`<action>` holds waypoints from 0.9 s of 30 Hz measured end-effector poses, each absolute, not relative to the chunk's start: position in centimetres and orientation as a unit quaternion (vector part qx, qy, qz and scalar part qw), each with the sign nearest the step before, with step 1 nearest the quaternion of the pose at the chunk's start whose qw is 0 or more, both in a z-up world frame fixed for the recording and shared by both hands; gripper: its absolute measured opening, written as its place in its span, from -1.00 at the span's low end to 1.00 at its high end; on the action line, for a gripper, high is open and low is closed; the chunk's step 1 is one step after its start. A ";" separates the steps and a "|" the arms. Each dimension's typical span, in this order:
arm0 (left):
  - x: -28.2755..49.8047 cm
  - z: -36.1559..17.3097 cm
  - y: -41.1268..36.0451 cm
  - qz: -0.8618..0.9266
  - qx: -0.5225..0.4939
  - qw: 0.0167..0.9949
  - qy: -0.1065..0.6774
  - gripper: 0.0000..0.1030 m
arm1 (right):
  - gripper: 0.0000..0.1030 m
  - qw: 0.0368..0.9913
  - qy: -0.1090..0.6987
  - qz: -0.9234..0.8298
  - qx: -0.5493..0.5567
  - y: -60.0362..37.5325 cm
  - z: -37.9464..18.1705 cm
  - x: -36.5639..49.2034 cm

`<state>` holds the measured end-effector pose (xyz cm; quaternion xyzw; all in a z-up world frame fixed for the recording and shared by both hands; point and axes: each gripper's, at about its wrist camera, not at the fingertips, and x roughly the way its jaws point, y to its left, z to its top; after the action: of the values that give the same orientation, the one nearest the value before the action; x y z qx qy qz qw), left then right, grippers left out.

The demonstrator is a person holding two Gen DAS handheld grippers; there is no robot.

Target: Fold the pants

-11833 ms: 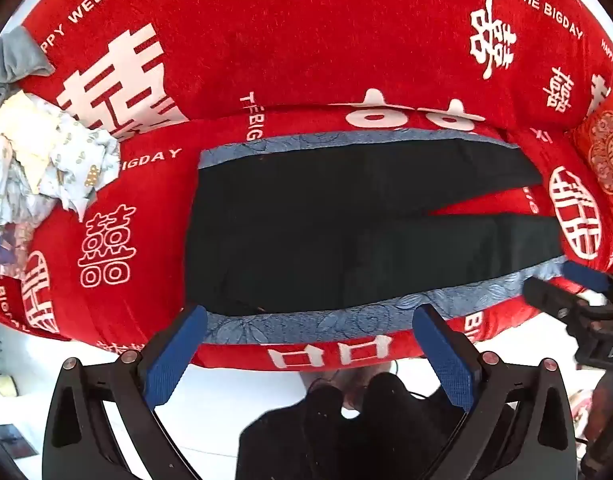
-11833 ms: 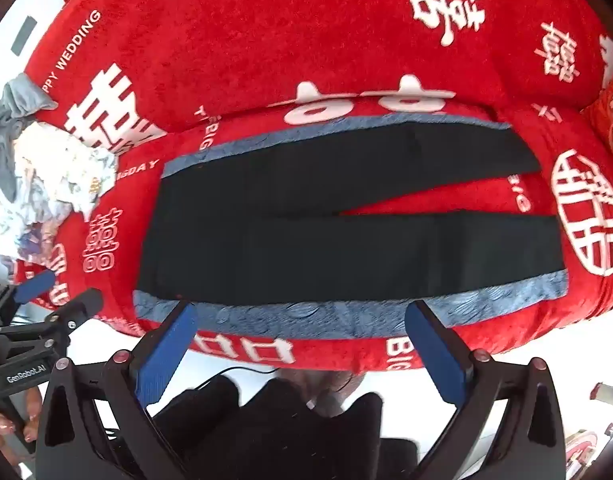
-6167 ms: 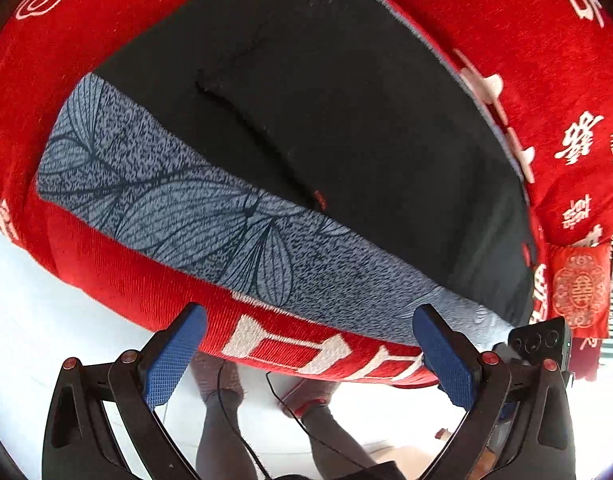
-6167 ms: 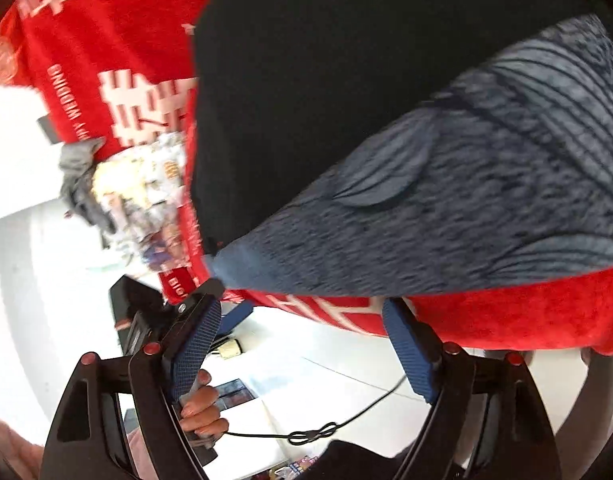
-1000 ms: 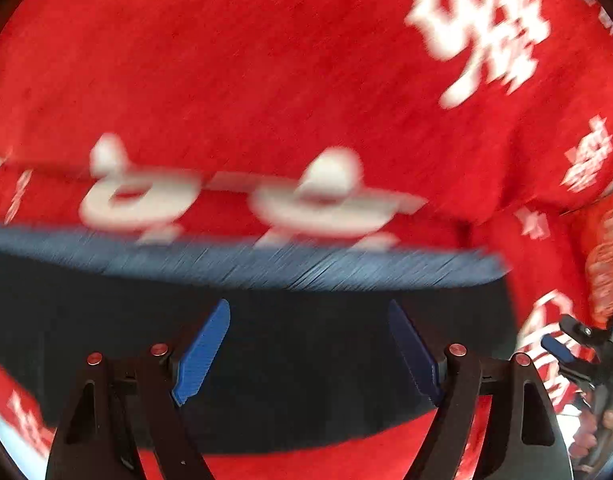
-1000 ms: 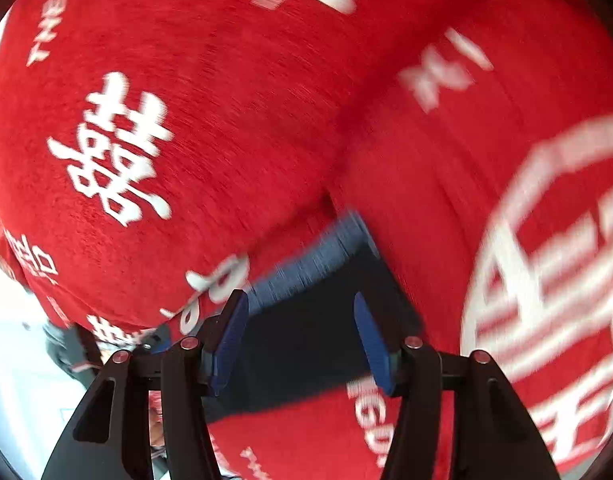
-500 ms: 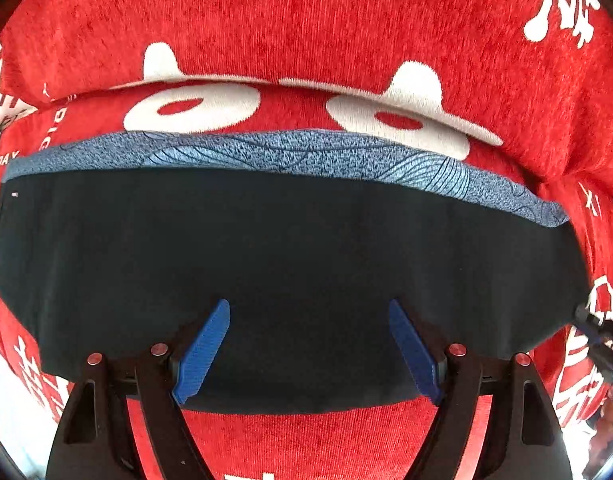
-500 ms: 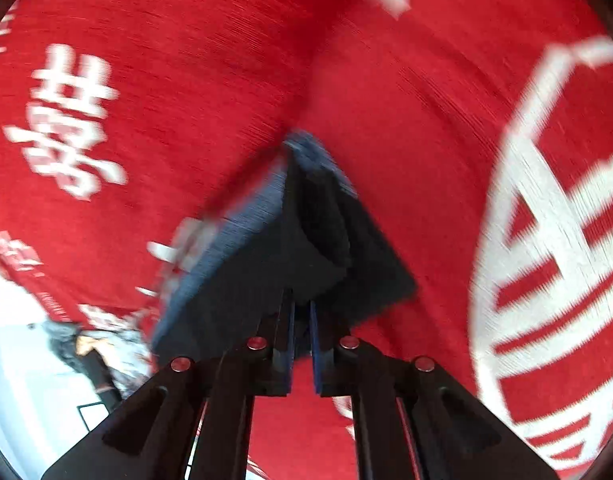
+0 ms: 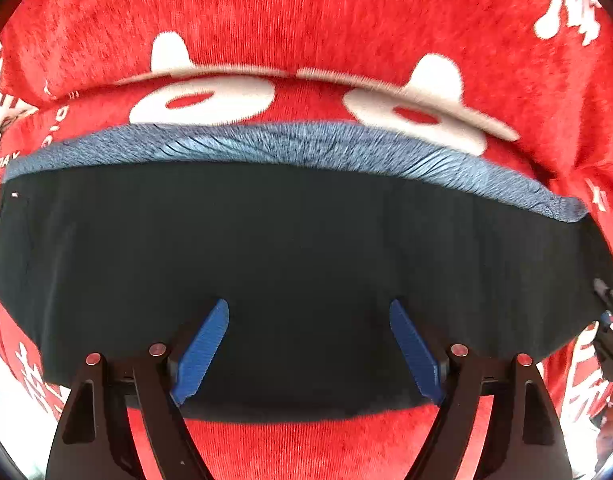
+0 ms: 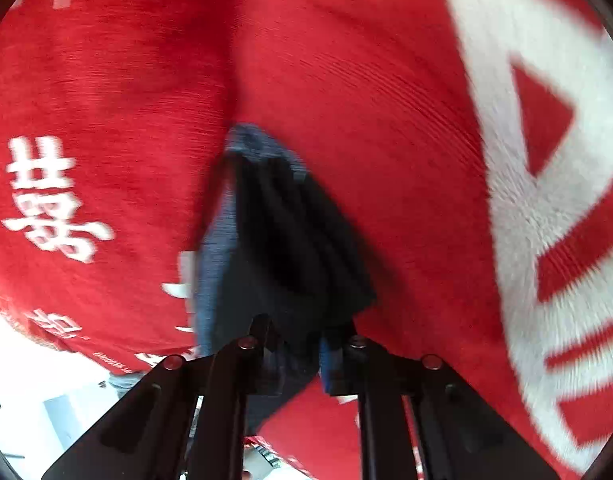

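black pants (image 9: 306, 248), one pair; right gripper (image 10: 298, 344) pinches them, left gripper (image 9: 306, 344) spread.

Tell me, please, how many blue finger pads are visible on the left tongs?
2. One pad is lower left of centre, the other lower right, spread apart over the black pants. The left tongs grip nothing.

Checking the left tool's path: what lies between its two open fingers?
Only the black pants, lying flat under the left tool; the left wrist view shows it.
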<state>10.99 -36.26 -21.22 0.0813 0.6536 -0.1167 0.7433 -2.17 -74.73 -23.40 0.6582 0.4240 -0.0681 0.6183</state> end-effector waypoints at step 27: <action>13.1 -16.8 -22.7 -0.073 0.105 0.763 0.634 0.74 | -0.17 0.719 0.568 0.051 0.397 -57.8 -15.7 10.8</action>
<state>13.08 -22.74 -16.75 0.1052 0.6339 -0.0730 0.7627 10.82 -57.78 -15.73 0.3966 0.5683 0.0507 0.7191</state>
